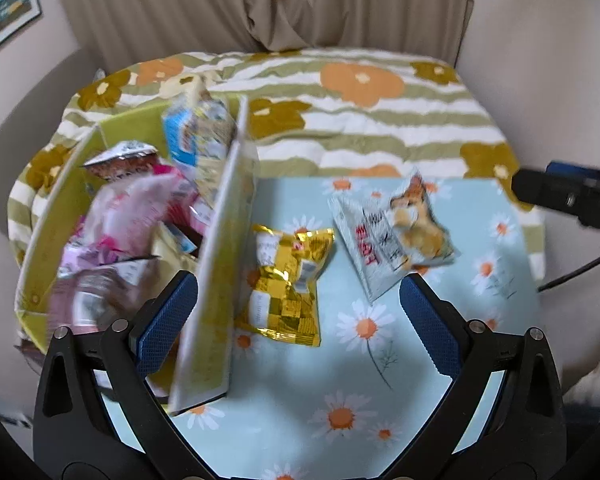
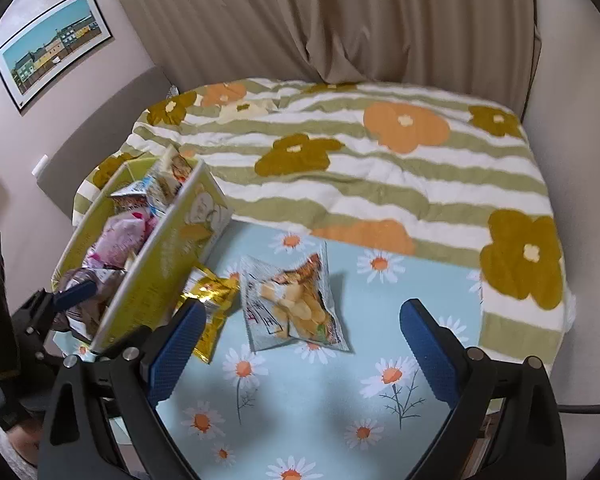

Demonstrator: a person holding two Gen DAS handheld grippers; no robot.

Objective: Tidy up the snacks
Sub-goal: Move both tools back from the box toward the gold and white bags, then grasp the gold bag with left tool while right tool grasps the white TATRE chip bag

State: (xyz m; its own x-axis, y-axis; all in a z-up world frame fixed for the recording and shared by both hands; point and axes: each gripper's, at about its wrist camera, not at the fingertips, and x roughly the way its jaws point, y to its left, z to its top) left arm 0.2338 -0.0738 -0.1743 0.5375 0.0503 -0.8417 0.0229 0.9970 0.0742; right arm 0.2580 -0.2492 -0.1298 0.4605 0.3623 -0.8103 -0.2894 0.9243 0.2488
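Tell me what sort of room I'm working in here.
Probably a bedroom in a home: a bed with a flower-striped quilt fills the view, beige curtains hang behind it, and a framed picture is on the wall.

Motion-blurred pink snack packets (image 1: 132,216) inside yellow-green box (image 1: 220,248), labels unreadable.

Print on the snack packets (image 1: 396,236) is unreadable.
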